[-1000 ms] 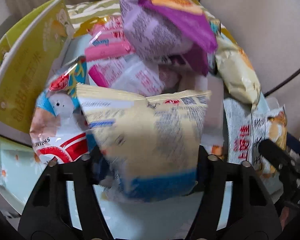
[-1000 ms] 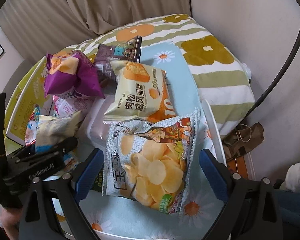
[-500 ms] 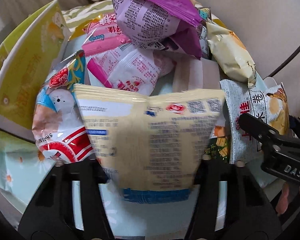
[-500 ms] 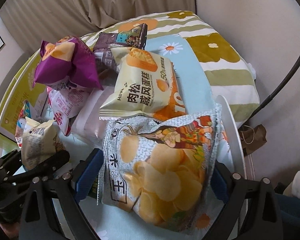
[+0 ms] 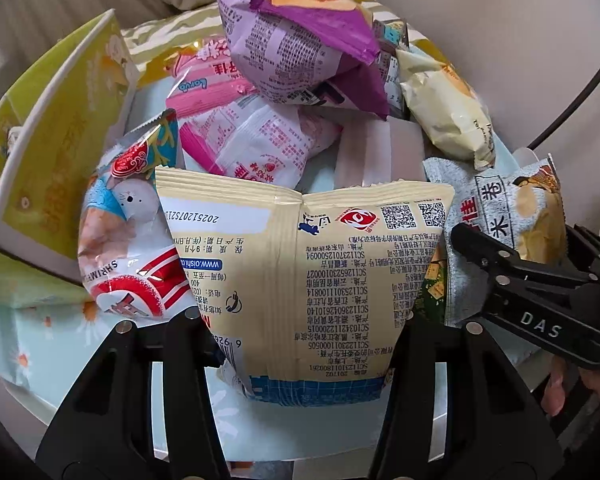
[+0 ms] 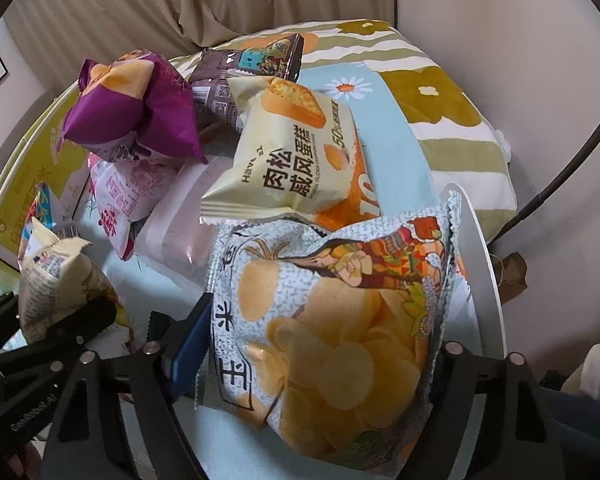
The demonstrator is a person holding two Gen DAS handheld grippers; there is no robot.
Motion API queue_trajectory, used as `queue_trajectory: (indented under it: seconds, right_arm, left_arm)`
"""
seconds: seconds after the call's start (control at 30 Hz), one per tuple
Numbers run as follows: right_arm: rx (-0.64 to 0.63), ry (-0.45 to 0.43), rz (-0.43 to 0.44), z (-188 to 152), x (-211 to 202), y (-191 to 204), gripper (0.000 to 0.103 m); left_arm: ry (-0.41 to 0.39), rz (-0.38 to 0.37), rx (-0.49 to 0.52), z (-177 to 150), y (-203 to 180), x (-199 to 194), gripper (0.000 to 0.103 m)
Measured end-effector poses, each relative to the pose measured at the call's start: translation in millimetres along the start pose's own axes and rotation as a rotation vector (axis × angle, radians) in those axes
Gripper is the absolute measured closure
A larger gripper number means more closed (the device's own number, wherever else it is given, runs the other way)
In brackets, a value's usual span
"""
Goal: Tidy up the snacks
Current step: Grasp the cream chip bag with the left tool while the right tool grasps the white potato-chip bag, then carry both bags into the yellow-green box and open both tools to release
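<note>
My left gripper (image 5: 300,324) is shut on a cream snack bag (image 5: 304,272) with a blue bottom strip, held upright with its printed back facing me; the bag also shows at the left of the right wrist view (image 6: 56,280). My right gripper (image 6: 320,352) is shut on a grey chip bag (image 6: 332,328) with yellow chips printed on it, which also shows in the left wrist view (image 5: 500,224). Behind lie a purple bag (image 5: 296,44), pink bags (image 5: 252,136), a shrimp-cracker bag (image 5: 124,232) and a cream cake bag (image 6: 292,156).
A yellow-green box (image 5: 56,152) stands open at the left. A dark brown bag (image 6: 248,68) lies at the back of the pile. The snacks rest on a light blue daisy cloth (image 6: 396,136) over a white round table rim (image 6: 484,264). A floral bed (image 6: 432,92) lies beyond.
My left gripper has raised the cream bag and turned it square to the camera. My right gripper has closed in on the grey chip bag and lifted it nearer.
</note>
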State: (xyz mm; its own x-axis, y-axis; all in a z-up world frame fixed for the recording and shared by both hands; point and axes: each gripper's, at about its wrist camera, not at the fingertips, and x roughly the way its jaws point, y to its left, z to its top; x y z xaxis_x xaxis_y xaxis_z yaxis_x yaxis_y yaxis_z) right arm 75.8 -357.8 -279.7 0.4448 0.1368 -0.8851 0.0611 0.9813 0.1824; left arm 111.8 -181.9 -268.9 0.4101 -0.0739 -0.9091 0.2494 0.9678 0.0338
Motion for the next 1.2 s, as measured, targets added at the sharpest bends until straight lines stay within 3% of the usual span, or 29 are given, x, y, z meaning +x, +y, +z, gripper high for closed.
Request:
queue_trajectory:
  seconds: [0.33,0.57,0.77,0.97,1.2]
  right_arm:
    - [-0.001,-0.018,0.003,-4.9,-18.7,0.0,0.04]
    - [-0.004,-0.022,0.012,-5.8,-46.6,1.0,0.041]
    - [-0.051,-0.056,0.044,8.3,-88.9,14.7,0.041]
    - [-0.125,-0.13,0.1,43.1,-130.3,50.5,0.041]
    - [-0.228,-0.192,0.194,91.9,-152.2,128.3,0.041]
  left_arm:
    - [-0.044,-0.001,0.012,4.2,-0.7,-17.9,0.057]
    - [-0.083,-0.027,-0.007,9.6,-1.3,-42.1,0.057]
    - [-0.129,-0.061,-0.067,18.9,8.1,-85.4,0.057]
    - [-0.228,-0.044,-0.143,40.9,48.7,-135.4,0.057]
    - [-0.279,0.026,-0.227,62.3,135.0,-168.0,0.057]
